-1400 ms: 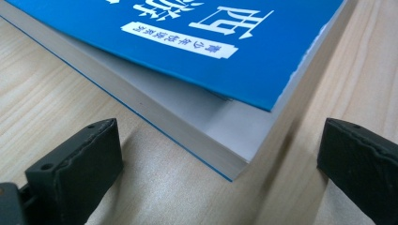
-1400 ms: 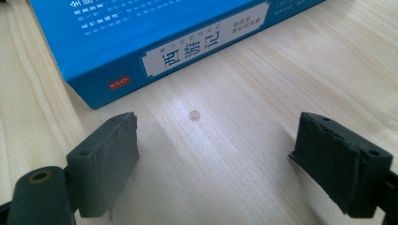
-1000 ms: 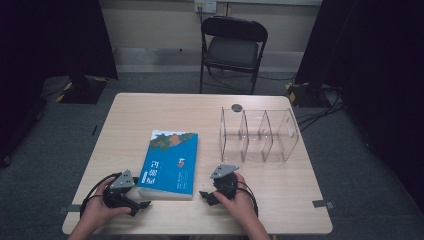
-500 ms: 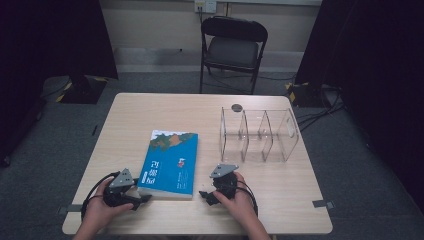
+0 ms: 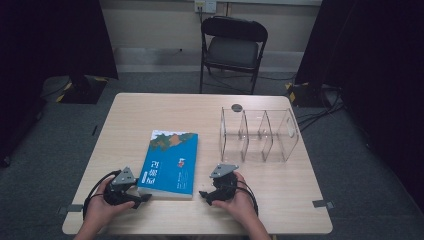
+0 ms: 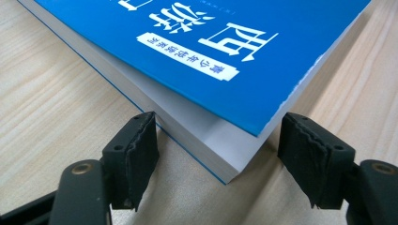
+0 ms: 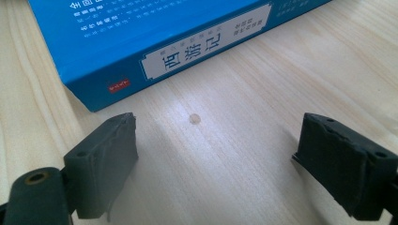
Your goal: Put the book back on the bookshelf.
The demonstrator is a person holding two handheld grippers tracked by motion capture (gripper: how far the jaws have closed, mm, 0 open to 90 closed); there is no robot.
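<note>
Dim room, pale counter [image 5: 150, 107]: the left gripper [image 6: 218, 140] fingers have just been closing around the book [image 6: 197, 51] corner, not yet pressing; the right gripper [image 7: 216, 154] is waiting, fingers apart.

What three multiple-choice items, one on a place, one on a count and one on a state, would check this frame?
1. Where does the blue book lie on the table?
A. left of the clear rack
B. inside the rack
C. on the chair

2. How many compartments does the clear rack have?
A. one
B. three
C. six

3. How does the left gripper stand to the book?
A. shut far away from it
B. its jaws either side of the book's near corner, not pressing on it
C. lifting the book upright

Answers: 1 A, the high view shows the book flat on the wood beside the rack. 2 B, two inner dividers split it in three. 3 B, the left gripper view shows a gap at each pad; the jaws have just been closing.
</note>
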